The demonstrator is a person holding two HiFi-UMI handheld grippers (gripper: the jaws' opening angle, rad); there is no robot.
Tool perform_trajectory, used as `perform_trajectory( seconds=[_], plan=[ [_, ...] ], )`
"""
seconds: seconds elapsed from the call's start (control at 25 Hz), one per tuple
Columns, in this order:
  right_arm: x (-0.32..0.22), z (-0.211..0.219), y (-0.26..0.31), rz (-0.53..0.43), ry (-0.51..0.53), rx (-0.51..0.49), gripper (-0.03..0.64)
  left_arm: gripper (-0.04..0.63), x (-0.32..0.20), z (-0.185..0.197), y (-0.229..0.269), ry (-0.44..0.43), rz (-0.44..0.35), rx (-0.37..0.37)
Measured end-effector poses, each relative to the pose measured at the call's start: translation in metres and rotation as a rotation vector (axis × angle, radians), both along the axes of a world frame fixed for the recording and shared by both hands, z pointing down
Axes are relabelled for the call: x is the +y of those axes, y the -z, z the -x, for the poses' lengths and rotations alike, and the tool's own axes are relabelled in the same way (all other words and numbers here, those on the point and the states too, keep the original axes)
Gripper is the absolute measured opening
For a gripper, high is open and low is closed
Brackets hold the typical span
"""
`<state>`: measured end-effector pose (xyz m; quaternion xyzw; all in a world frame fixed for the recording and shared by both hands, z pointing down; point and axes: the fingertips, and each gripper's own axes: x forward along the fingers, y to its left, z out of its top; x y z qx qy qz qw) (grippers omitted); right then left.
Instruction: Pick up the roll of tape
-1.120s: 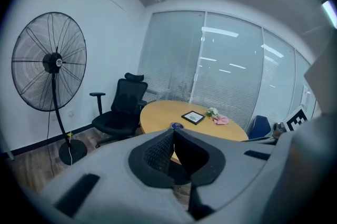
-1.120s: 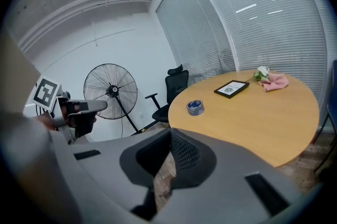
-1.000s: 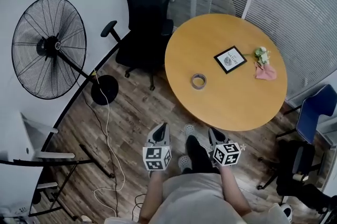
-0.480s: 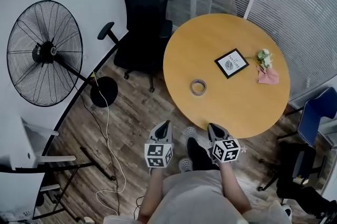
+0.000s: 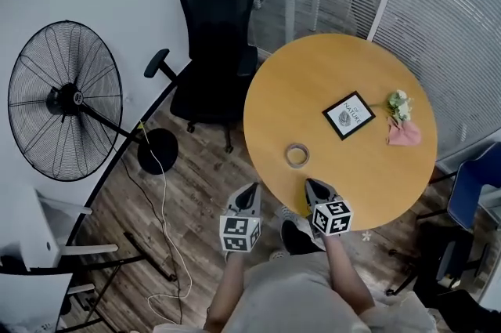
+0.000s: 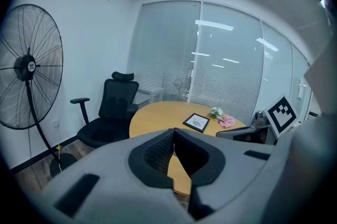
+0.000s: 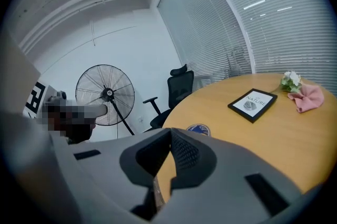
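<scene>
Holding my left gripper point(image 5: 250, 190) and right gripper point(image 5: 311, 185) closed and empty, I face the table point(image 5: 313, 88); the tape point(image 5: 296, 155) lies just beyond the right one.

Left gripper point(image 5: 252, 187), right gripper point(image 5: 312, 183) nearer tape point(image 5: 297, 155)

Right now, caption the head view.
Both shut: left hand-held gripper and right hand-held gripper by round table with roll of tape.

The black-framed picture point(image 7: 253, 104) lying on the round table point(image 7: 274, 154) is showing the word "NATURE" over a small grey emblem. The cubes on the left gripper point(image 5: 251, 189) and right gripper point(image 5: 311, 184) are displaying black-and-white square markers, carrying no letters.
</scene>
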<state>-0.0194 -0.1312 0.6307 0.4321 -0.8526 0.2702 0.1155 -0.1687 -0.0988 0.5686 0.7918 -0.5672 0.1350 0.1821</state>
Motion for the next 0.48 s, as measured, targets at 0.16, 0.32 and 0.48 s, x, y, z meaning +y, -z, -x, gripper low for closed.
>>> perform_trajectory(
  seconds=[0.16,0.32,0.48],
  plan=[
    [-0.022,0.005,-0.005,0.015,0.018,0.014,-0.003,0.009,-0.021,-0.001,-0.006,-0.003,0.019,0.002],
    [-0.041,0.005,-0.012,0.034,0.035,0.045,-0.003,0.009,-0.042,-0.003,-0.013,-0.005,0.038,0.006],
    [-0.063,-0.001,-0.016,0.042,0.039,0.056,-0.003,0.009,-0.064,-0.008,-0.022,-0.008,0.065,0.007]
  ],
)
